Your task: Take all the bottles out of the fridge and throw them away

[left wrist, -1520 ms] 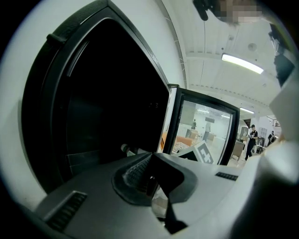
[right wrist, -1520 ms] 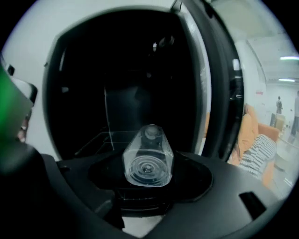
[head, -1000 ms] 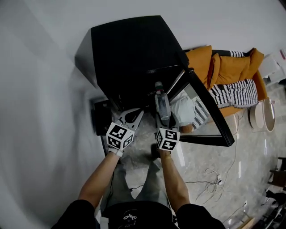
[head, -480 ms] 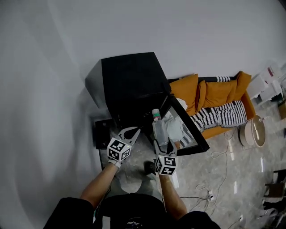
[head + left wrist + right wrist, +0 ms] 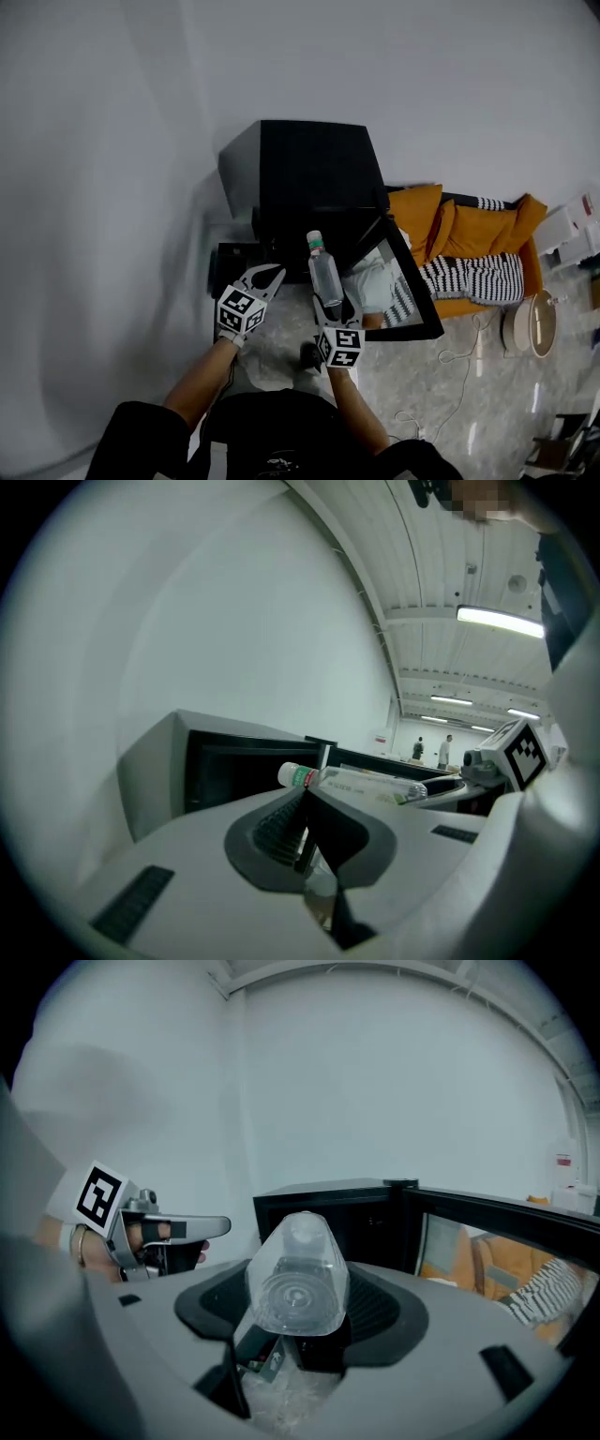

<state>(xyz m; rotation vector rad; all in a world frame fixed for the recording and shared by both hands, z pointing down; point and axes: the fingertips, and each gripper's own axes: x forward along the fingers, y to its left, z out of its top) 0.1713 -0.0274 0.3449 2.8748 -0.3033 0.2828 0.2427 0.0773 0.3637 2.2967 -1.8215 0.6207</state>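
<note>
Both forearms extend up from the lower centre of the head view, bare below dark sleeves. The left gripper (image 5: 266, 275) sits left of centre, its jaws together at the tips with nothing between them. The right gripper (image 5: 330, 305) sits just right of it, apart, its jaws clamped on the base of a bottle (image 5: 323, 272) pointing up-frame.

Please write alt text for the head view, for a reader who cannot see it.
Seen from above, the right gripper holds a clear plastic bottle before a black fridge with its door open; the left gripper is shut and empty.
</note>
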